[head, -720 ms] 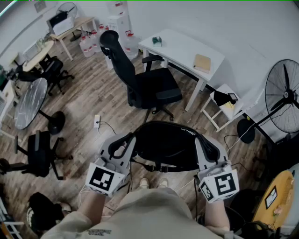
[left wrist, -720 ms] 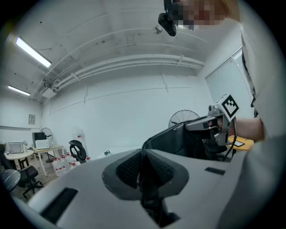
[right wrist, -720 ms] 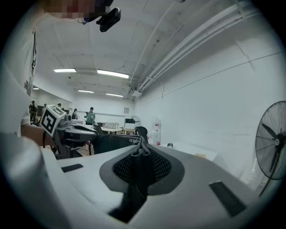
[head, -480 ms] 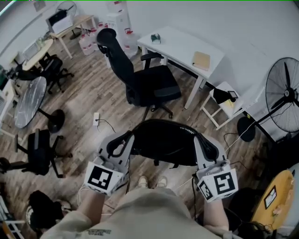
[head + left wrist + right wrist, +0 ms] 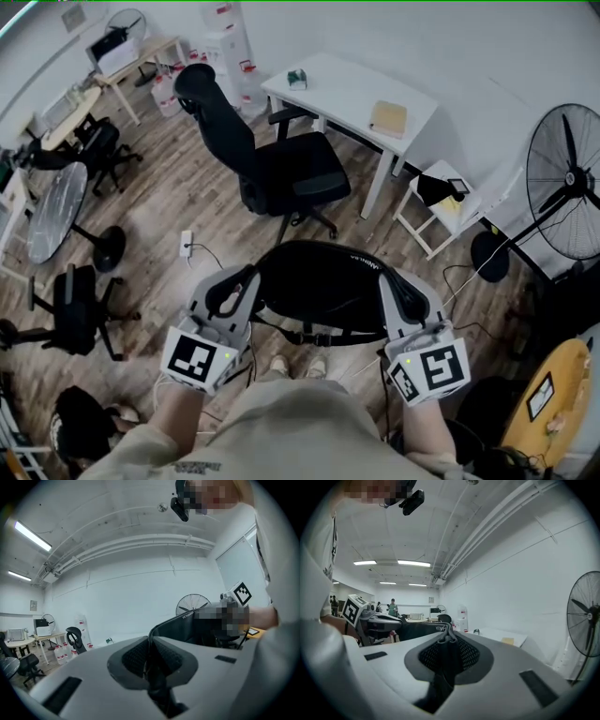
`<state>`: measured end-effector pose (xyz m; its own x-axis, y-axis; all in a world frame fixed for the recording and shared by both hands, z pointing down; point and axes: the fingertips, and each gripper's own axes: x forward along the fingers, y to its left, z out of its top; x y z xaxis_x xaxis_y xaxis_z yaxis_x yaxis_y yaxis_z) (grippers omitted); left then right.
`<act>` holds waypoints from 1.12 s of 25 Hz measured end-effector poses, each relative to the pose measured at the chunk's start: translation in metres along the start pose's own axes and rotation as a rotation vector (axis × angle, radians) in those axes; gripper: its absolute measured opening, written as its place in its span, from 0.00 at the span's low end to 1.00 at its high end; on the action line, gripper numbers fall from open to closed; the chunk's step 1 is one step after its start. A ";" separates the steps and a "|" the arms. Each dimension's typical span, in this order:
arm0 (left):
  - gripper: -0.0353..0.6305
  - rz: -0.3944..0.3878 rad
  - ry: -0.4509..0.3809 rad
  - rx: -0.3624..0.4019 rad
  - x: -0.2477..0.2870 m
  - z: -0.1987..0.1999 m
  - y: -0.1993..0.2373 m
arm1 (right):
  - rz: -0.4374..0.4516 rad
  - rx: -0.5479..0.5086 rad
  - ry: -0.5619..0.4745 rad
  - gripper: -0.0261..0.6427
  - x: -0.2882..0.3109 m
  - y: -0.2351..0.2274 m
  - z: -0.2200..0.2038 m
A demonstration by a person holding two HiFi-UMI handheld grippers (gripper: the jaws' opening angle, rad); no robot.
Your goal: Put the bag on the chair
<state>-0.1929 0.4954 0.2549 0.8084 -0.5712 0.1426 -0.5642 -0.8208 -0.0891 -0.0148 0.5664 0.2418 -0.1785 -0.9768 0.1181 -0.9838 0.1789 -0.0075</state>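
Underside of bag (image 5: 323,281) unseen, fan (image 5: 562,183) partly off-frame

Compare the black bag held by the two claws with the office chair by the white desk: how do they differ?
The bag hangs off the floor, gripped at its ends by the left claw and right claw; the office chair stands on the floor. The bag is low and rounded; the office chair rises tall, with backrest, headrest and armrests. Both are black.
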 end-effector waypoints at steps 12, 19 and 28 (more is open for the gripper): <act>0.12 0.011 -0.031 0.017 0.024 0.008 -0.030 | 0.005 -0.005 -0.031 0.11 -0.013 -0.036 -0.002; 0.12 0.019 -0.068 0.017 0.043 -0.005 -0.015 | 0.012 -0.001 -0.029 0.11 0.012 -0.046 -0.014; 0.12 0.022 -0.049 -0.030 0.089 -0.019 0.029 | 0.028 0.005 0.011 0.11 0.077 -0.070 -0.020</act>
<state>-0.1408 0.4212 0.2840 0.8026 -0.5893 0.0921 -0.5861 -0.8079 -0.0619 0.0406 0.4806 0.2715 -0.2054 -0.9702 0.1288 -0.9786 0.2050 -0.0162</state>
